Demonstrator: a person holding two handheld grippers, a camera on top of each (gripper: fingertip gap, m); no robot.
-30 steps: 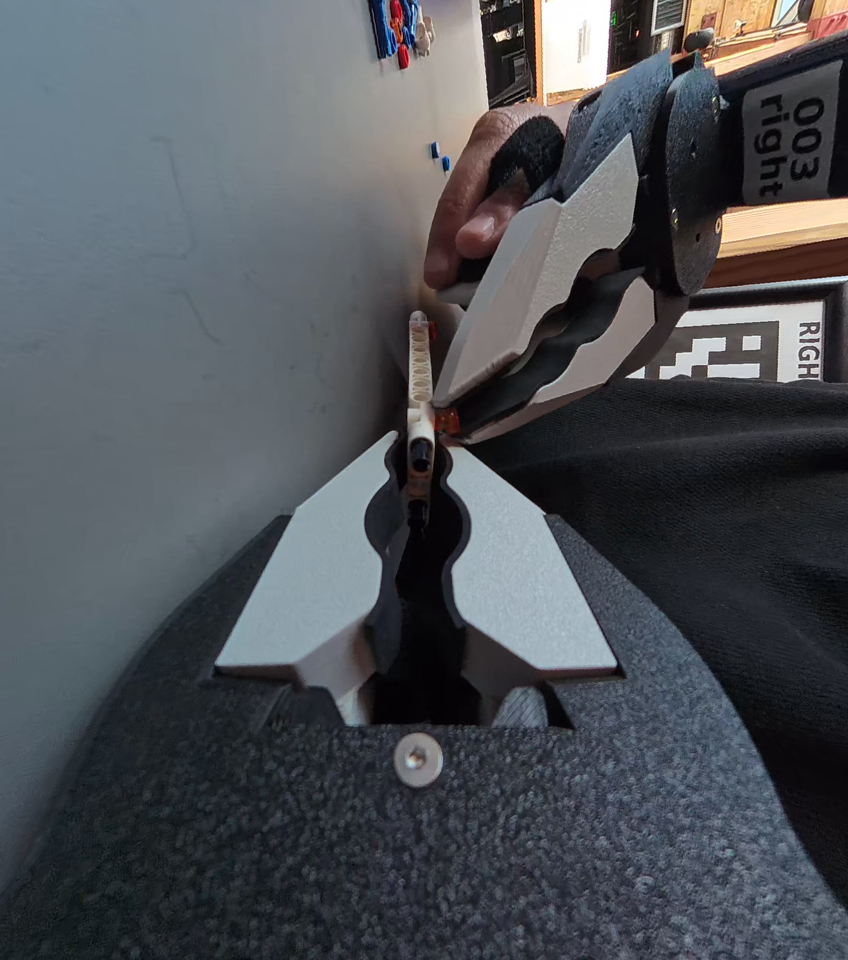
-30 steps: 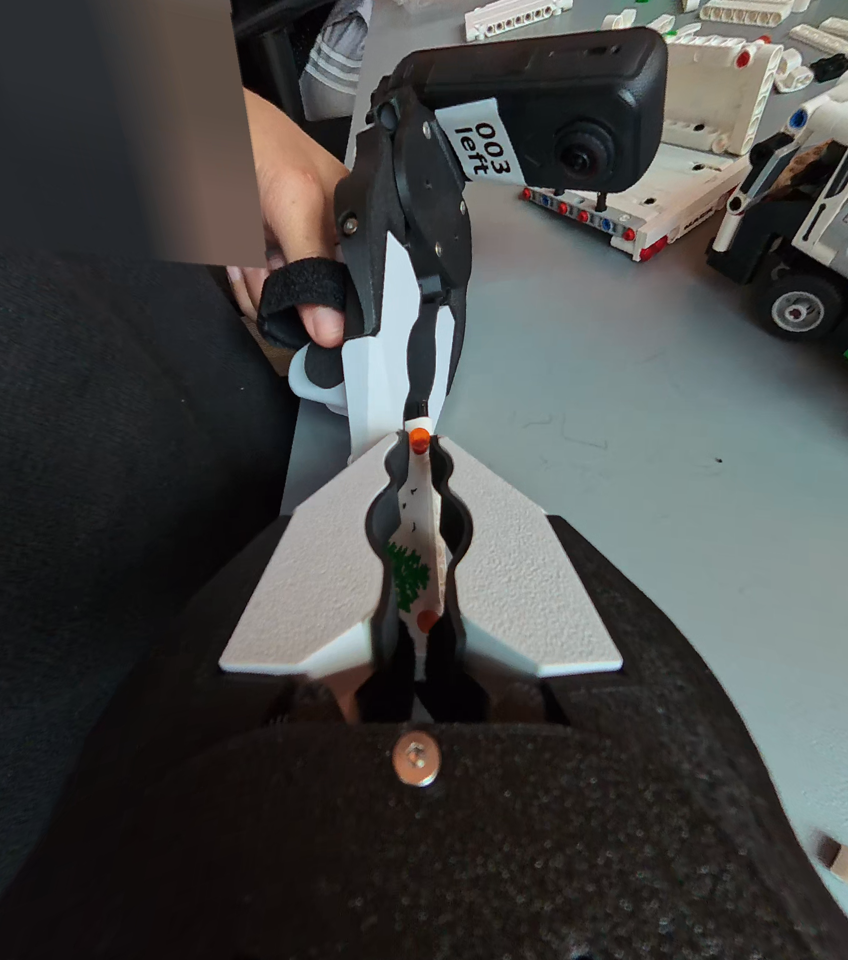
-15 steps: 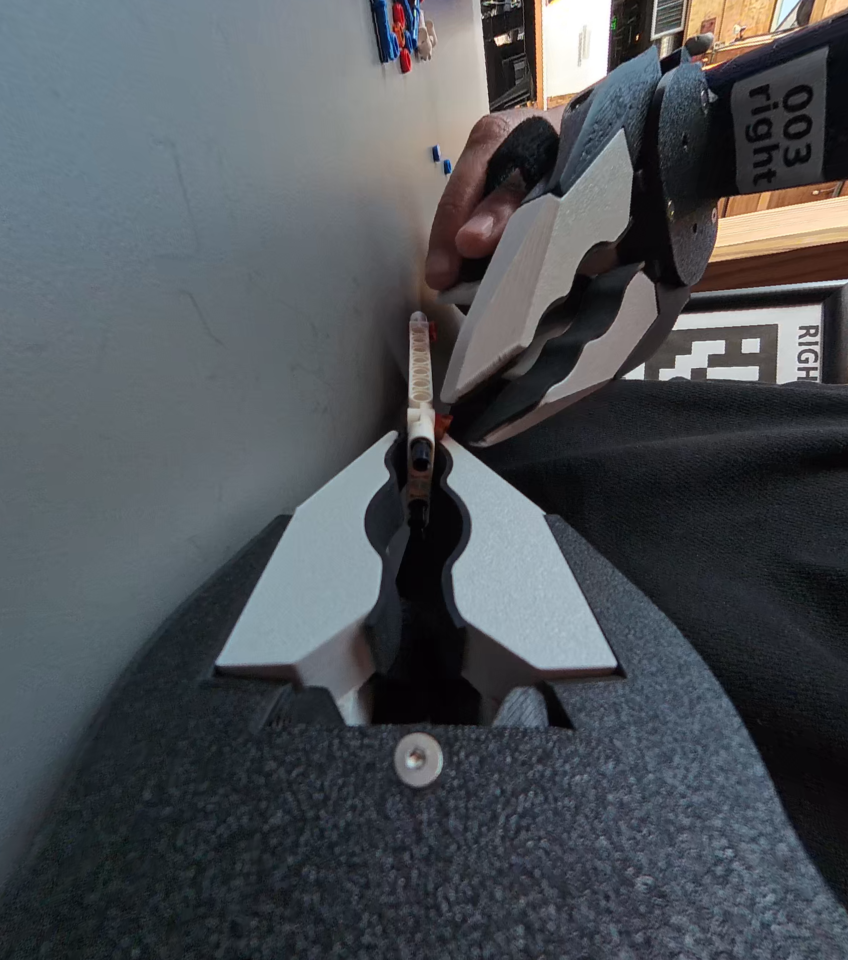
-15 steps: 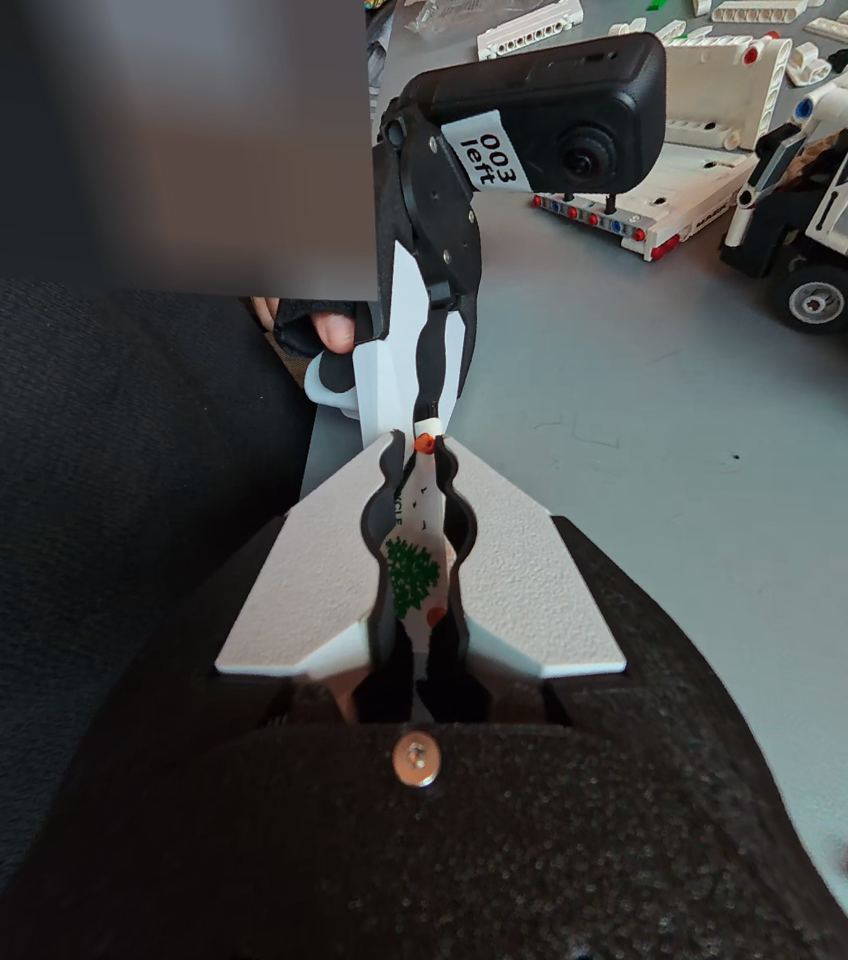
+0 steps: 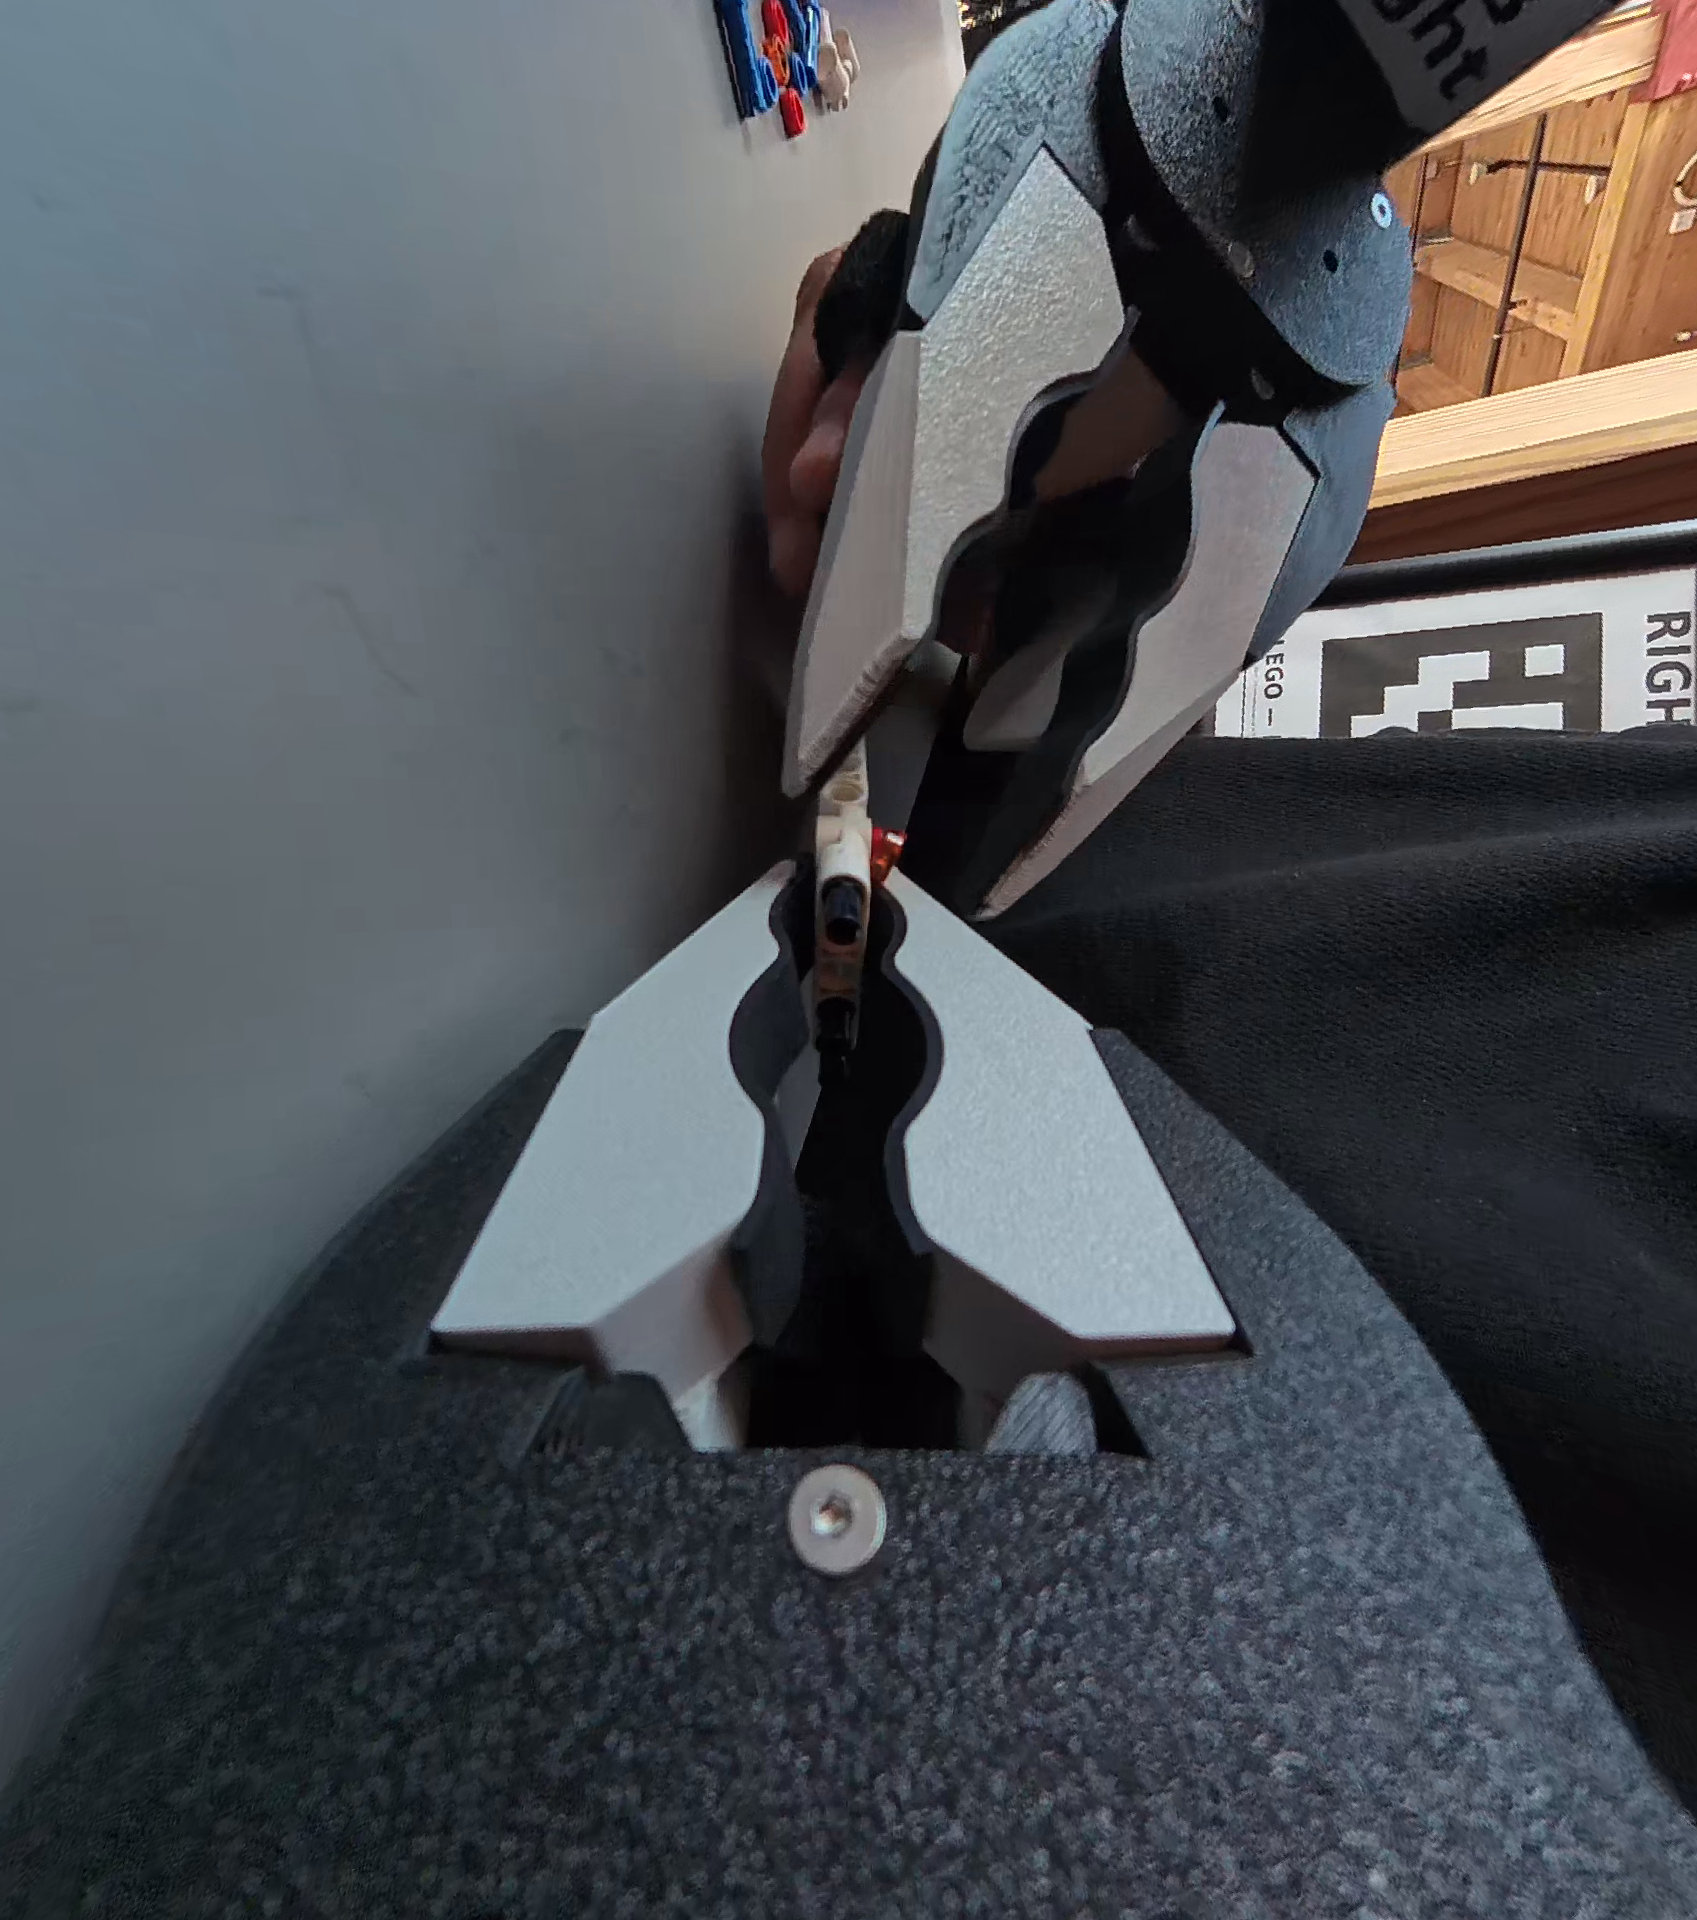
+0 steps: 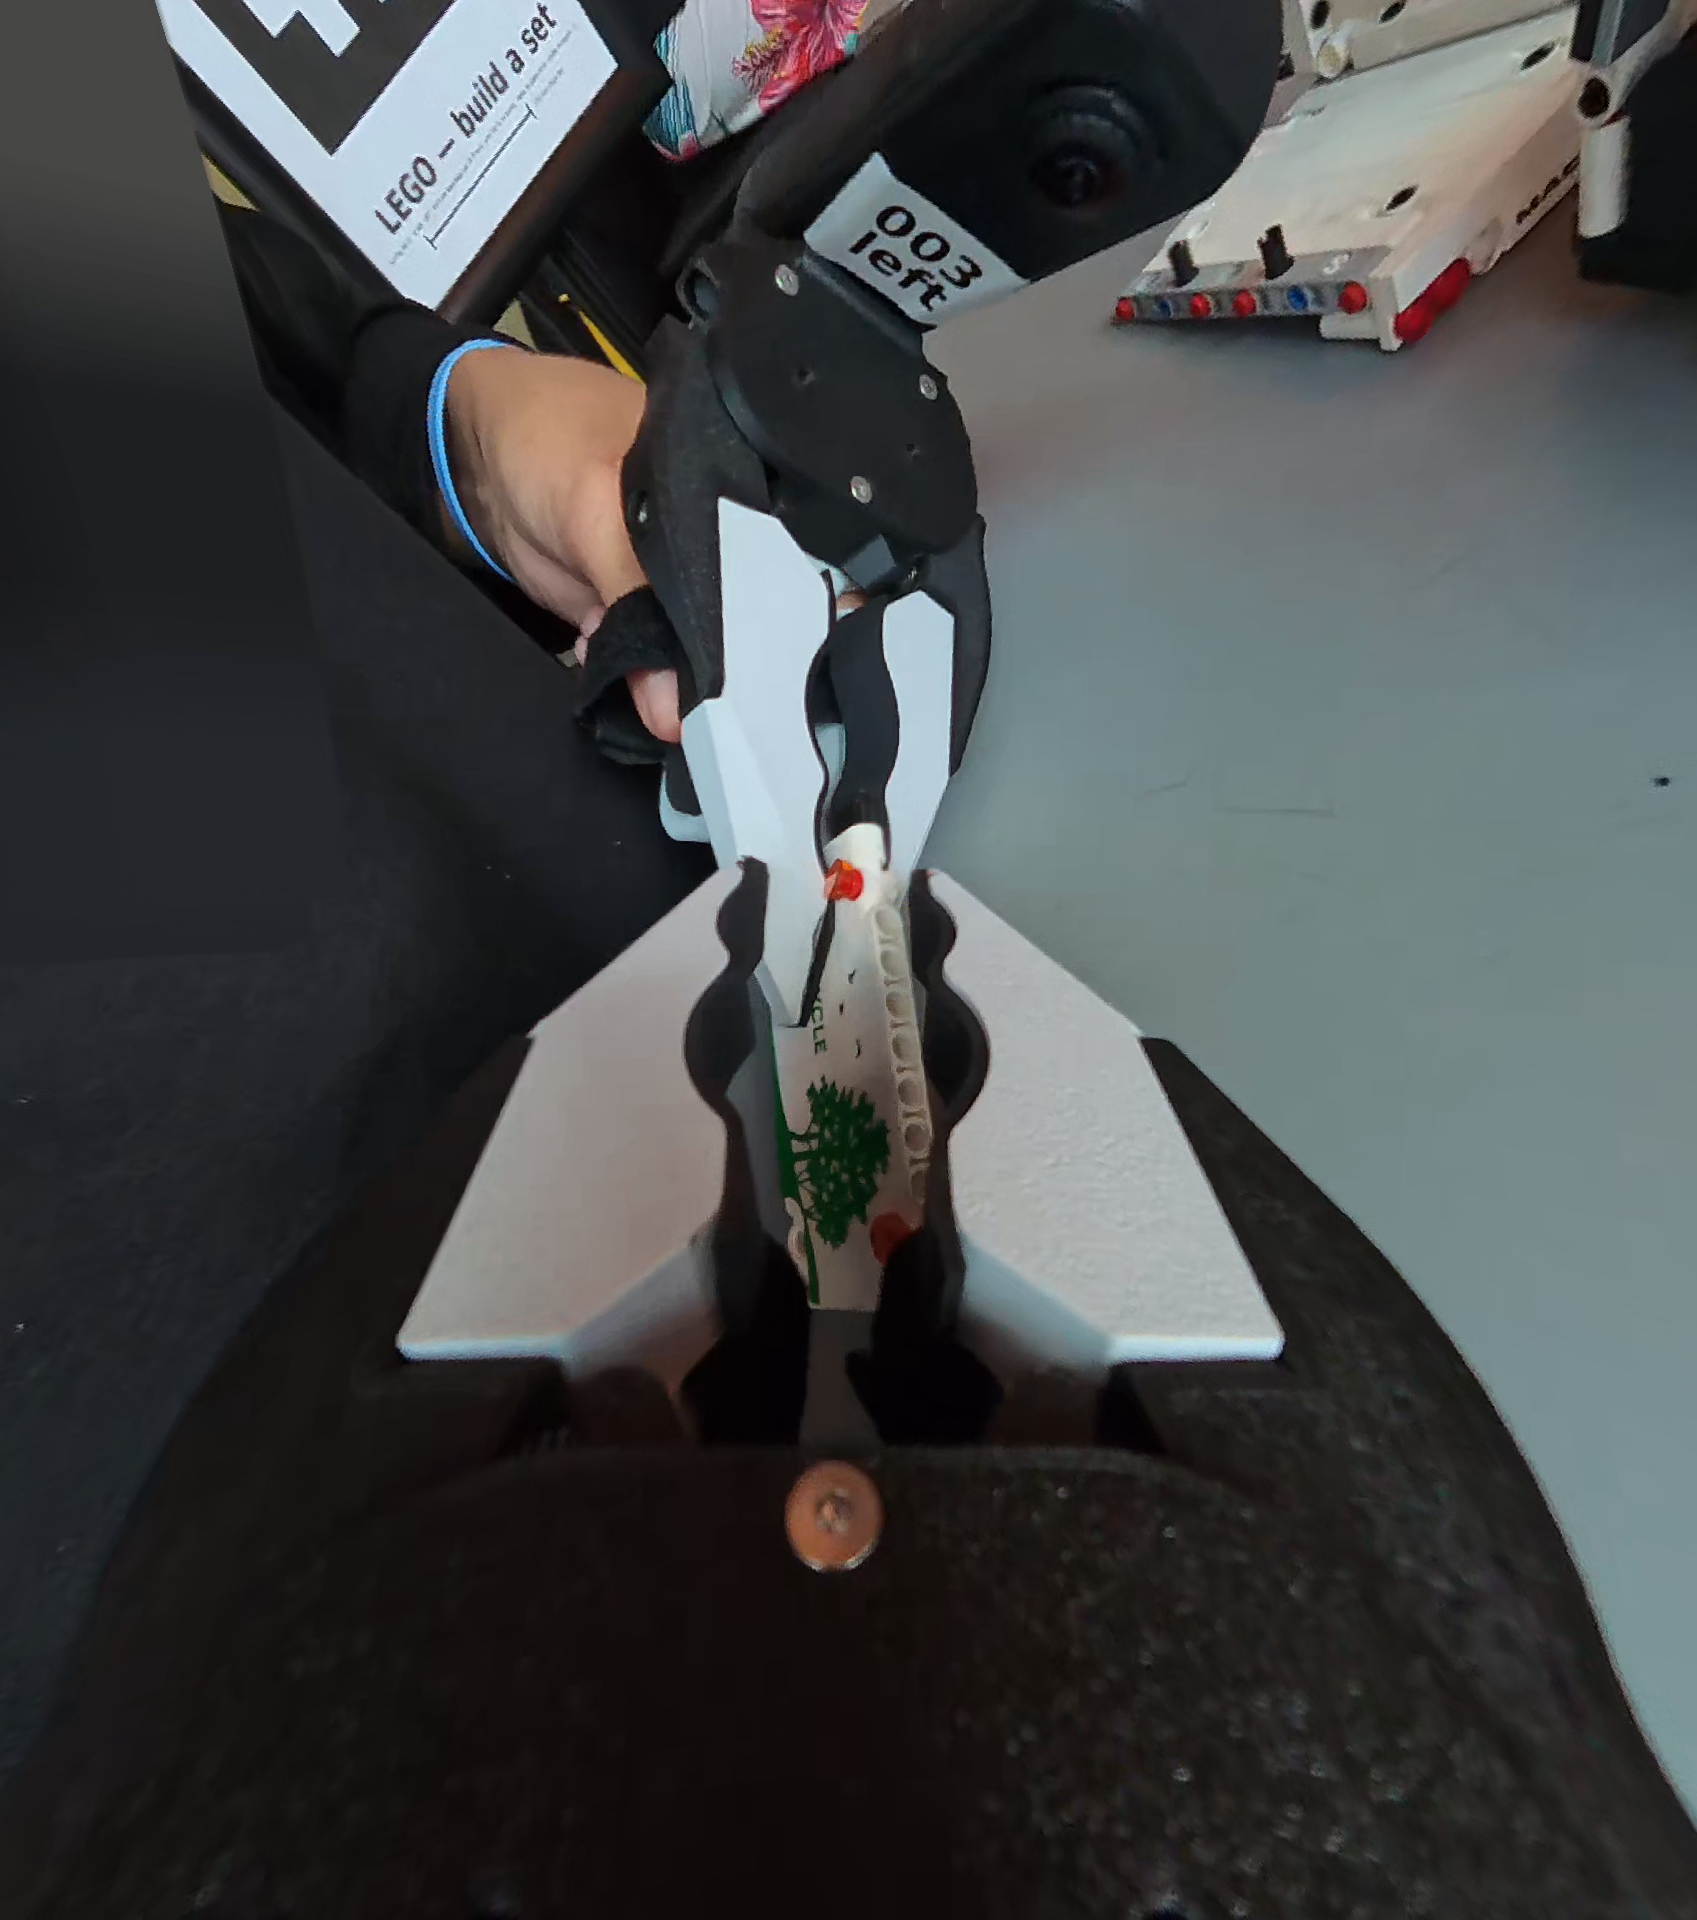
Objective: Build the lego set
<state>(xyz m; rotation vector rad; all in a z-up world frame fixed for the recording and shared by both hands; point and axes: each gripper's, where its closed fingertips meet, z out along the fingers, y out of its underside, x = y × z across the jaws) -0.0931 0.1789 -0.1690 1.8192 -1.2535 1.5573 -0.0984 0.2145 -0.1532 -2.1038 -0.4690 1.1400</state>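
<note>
My left gripper (image 5: 839,883) is shut on the end of a flat white brick panel (image 5: 846,831); a black pin and an orange stud (image 5: 888,847) sit at that end. In the right wrist view the same panel (image 6: 849,1132) shows a green tree print and a holed beam along its edge. It lies lengthwise between the fingers of my right gripper (image 6: 833,894), which stand apart with a gap on the left side. My left gripper (image 6: 859,842) grips its far end there. The right gripper (image 5: 901,842) shows open around the panel in the left wrist view.
A grey table (image 6: 1343,727) carries a white trailer model (image 6: 1343,239) at the back right. A framed marker card (image 5: 1509,665) stands behind. Blue and red bricks (image 5: 782,52) lie far off. A person's black clothing (image 5: 1446,1039) fills the right side. The grippers are tip to tip, or close to it.
My right gripper has opened and let go of the panel, and has slid farther along it toward the left gripper. The left gripper keeps its hold on the panel's end.
</note>
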